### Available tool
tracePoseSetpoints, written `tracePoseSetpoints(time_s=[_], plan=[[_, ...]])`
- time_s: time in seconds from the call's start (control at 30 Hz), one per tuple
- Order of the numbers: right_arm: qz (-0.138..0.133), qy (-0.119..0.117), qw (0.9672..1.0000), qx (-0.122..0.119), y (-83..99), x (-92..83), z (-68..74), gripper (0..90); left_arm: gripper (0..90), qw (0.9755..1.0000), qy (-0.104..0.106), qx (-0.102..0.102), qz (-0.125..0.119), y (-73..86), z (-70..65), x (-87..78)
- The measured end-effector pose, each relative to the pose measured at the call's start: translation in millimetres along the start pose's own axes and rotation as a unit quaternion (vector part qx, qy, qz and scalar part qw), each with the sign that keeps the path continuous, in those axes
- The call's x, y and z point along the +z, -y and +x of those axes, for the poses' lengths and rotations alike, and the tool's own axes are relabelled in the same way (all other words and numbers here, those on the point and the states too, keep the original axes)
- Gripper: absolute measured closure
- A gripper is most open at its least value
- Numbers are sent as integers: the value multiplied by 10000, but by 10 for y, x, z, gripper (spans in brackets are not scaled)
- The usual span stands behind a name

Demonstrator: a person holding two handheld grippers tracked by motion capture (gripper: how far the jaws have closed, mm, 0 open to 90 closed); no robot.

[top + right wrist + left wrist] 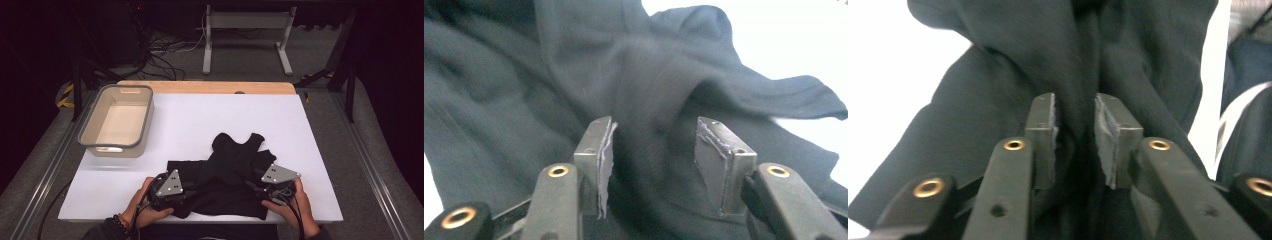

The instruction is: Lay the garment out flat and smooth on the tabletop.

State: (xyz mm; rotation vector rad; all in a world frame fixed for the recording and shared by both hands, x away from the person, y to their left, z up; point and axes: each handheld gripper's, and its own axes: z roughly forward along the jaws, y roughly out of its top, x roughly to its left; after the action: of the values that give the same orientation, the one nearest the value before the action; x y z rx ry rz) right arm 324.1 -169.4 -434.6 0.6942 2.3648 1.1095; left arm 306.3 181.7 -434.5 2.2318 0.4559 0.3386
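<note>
On the white counter (200, 115) a crumpled black garment (225, 175) lay at the near edge. We held the left hand-held gripper (186, 191) and the right hand-held gripper (256, 184) spread, fabric loose between their jaws. We judged it best to let go fully before smoothing.

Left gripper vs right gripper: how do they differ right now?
The left gripper has a narrow gap between its jaws; the right gripper stands clearly wider. A fold of the black garment runs up between the left gripper's pads; the right gripper's pads stand apart from the cloth between them. In the high view the left gripper sits at the garment's near left edge, the right gripper at its right. Both are over the garment, near the table's front.
</note>
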Motion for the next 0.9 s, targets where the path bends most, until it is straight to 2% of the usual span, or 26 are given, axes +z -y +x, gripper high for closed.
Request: tracePoseSetpoints(time_s=[0.07,0.1,0.13,0.17,0.27,0.3,0.33,0.37,0.4,0.43,0.47,0.5,0.53,0.57,0.6,0.63,0.67,0.7,0.73,0.77,0.8,0.83,0.87,0.9], plan=[[-448,180,9988,125,-37,-106,-7,515,642,9996,-71,-70,-273,-43,64,-93],[-726,194,9969,249,-66,-177,-22,519,623,9992,-107,-97,-361,-58,90,-121],[-832,225,9958,298,-85,-209,-31,519,605,9987,-167,-181,-455,-86,135,-158],[-885,381,9948,328,-115,-242,-56,526,586,9981,-254,-234,-507,-111,171,-168],[-796,611,9936,528,-156,-198,-169,550,527,9971,-481,-299,-511,-198,275,-101],[-528,555,9944,727,-179,-69,-307,541,507,9968,-514,-345,-506,-237,313,-50],[-528,555,9944,727,-179,-69,-307,541,507,9970,-486,-353,-491,-269,343,-6],[-373,524,9950,765,-187,-3,-359,533,505,9974,-518,-285,-424,-326,389,78],[-192,613,9951,746,-196,102,-421,528,496,9975,-597,-238,-309,-378,443,178],[-51,586,9951,794,-201,214,-494,511,490,9977,-539,-331,-231,-410,499,258],[127,617,9935,943,-199,360,-591,485,465,9983,-426,-385,-105,-450,571,387],[127,617,9935,943,-199,360,-591,485,466,9983,-426,-385,-105,-450,571,387],[171,669,9929,973,-195,413,-623,467,466,9980,-520,-356,43,-473,608,502],[323,566,9920,1076,-187,507,-684,451,471,9979,-480,-402,164,-481,643,586],[545,621,9905,1096,-170,630,-741,484,469,9975,-353,-503,352,-481,680,716],[629,591,9902,1101,-162,667,-755,513,469,9975,-353,-503,352,-481,680,716],[763,515,9897,1099,-151,712,-767,517,470,9968,-305,-529,520,-488,667,825],[763,515,9897,1099,-151,712,-767,517,474,9968,-305,-529,520,-488,667,825],[723,473,9894,1165,-139,727,-775,577,474,9968,-281,-479,580,-498,638,862],[703,303,9910,1100,-139,717,-774,715,492,9967,-323,-414,617,-511,607,889],[703,303,9910,1100,-139,717,-774,715,513,9967,-323,-414,617,-511,607,889],[724,344,9914,1034,-145,711,-762,770,513,9967,-300,-424,631,-514,610,907],[746,286,9924,935,-152,703,-740,850,537,9966,-277,-522,578,-513,621,915],[751,322,9927,883,-153,700,-739,854,542,9966,-277,-522,578,-513,621,915]])
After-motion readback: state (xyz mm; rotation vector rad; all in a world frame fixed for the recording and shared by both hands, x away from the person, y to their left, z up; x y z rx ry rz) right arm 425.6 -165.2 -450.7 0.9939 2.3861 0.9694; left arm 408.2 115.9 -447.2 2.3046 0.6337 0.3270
